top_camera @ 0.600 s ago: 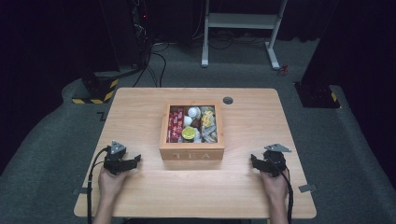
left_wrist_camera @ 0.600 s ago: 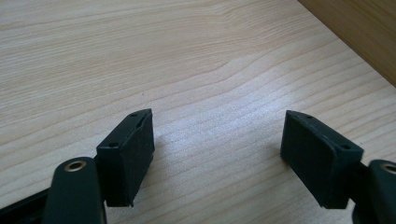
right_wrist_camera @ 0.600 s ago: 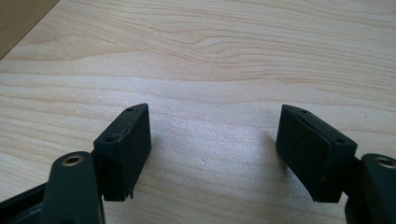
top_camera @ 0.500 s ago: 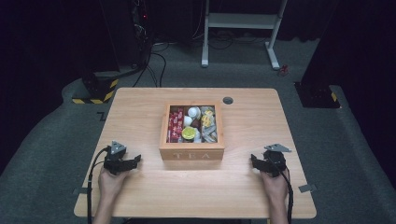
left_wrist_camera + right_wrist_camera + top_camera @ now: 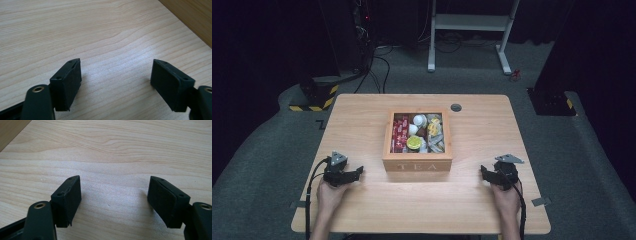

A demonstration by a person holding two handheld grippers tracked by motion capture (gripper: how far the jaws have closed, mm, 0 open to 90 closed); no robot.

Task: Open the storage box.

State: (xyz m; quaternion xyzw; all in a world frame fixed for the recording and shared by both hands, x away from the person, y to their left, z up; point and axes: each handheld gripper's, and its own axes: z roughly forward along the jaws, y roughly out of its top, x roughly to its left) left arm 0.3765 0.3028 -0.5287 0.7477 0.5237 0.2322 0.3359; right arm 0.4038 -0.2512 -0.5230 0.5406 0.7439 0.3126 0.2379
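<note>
Two grippers rest on a table, one on each side of an open tea box.

At lower left of the high view, the left gripper (image 5: 358, 173) sits on the wooden table (image 5: 362, 120), held by a hand (image 5: 330, 195), its jaws spread wide on bare wood. In the middle stands the wooden box (image 5: 417, 164) lettered TEA, holding red packets (image 5: 400, 134), white cups (image 5: 418, 120) and a yellow item (image 5: 414, 143). At lower right, the right gripper (image 5: 485, 174) has its jaws likewise apart, gripping nothing.

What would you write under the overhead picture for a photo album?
Two hands rest an open left gripper and right gripper either side of a filled wooden tea box.
</note>
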